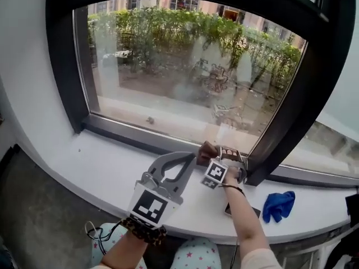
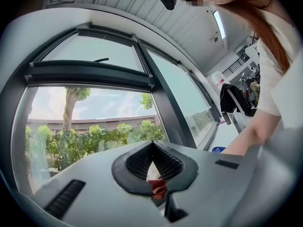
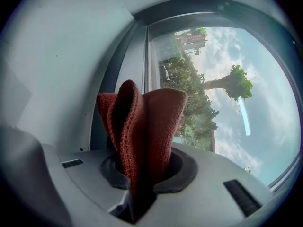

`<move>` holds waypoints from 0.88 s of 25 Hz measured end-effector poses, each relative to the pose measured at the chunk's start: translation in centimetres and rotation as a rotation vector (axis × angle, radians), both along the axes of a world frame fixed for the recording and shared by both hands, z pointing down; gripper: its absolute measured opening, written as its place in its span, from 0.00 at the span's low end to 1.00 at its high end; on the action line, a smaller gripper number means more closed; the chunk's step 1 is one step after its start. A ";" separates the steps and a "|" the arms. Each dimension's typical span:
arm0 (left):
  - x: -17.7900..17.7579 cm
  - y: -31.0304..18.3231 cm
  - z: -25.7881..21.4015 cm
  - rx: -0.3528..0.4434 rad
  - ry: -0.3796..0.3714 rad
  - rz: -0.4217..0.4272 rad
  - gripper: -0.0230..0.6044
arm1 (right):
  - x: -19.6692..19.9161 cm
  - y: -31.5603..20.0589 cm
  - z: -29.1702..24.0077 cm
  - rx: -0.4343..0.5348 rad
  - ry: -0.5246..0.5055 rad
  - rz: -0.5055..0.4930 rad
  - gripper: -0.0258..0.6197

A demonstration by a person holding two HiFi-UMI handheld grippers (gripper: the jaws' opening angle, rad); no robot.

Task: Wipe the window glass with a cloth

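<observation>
The window glass [image 1: 185, 66] sits in a dark frame above a white sill [image 1: 101, 167]. My right gripper [image 1: 212, 152] is shut on a folded rust-red cloth [image 1: 205, 151] and holds it at the pane's bottom right corner, just above the lower frame. In the right gripper view the cloth [image 3: 142, 126] stands up out of the shut right gripper [image 3: 142, 176], with the glass [image 3: 213, 89] behind it. My left gripper [image 1: 189, 157] is shut and holds nothing, its tips just left of the cloth. In the left gripper view a bit of red cloth [image 2: 158, 188] shows past the left gripper [image 2: 152, 148].
A crumpled blue cloth [image 1: 279, 204] lies on the sill at the right, and a dark flat object [image 1: 253, 210] lies beside my right forearm. A thick dark mullion [image 1: 303, 94] separates this pane from a second pane on the right. Hedges and bicycles show outside.
</observation>
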State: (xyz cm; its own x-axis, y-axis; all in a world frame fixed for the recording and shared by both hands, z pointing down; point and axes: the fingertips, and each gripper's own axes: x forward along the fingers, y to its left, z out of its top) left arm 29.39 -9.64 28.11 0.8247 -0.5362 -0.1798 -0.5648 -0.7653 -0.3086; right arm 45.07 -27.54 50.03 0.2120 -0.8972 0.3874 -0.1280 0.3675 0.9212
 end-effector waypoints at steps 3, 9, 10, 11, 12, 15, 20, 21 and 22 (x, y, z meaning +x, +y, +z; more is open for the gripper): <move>-1.0 -2.1 0.3 0.004 -0.002 0.027 0.07 | -2.0 0.8 -4.0 0.052 -0.027 -0.058 0.17; -4.5 -6.3 2.3 -0.019 0.035 0.023 0.07 | -7.5 0.4 -23.5 0.346 -0.055 -0.184 0.17; -5.0 -6.7 2.7 -0.030 0.045 0.026 0.07 | -8.0 0.3 -27.5 0.423 -0.018 -0.188 0.17; -5.3 -7.0 2.9 -0.039 0.056 0.032 0.07 | -8.5 0.2 -31.6 0.503 0.025 -0.190 0.17; -5.6 -7.3 3.0 -0.044 0.063 0.037 0.07 | -9.0 0.1 -35.6 0.582 0.073 -0.190 0.17; -6.2 -8.0 3.2 -0.036 0.054 0.025 0.07 | -9.7 0.2 -45.3 0.766 0.191 -0.162 0.17; -7.4 -9.2 3.1 -0.024 0.054 -0.009 0.07 | -9.3 -0.5 -51.2 0.836 0.225 -0.099 0.17; -7.5 -9.2 2.8 -0.012 0.060 -0.011 0.07 | -9.0 -0.7 -51.5 0.837 0.246 -0.089 0.17; -7.3 -9.2 2.3 0.004 0.061 -0.012 0.07 | -8.7 -0.8 -51.8 0.838 0.266 -0.079 0.17</move>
State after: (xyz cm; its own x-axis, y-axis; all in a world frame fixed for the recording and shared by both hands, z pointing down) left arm 22.07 -18.82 30.45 0.8059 -0.5449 -0.2316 -0.5916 -0.7572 -0.2769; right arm 36.33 -28.34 -1.73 0.1269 -0.8801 -0.4576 0.1262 -0.4432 0.8875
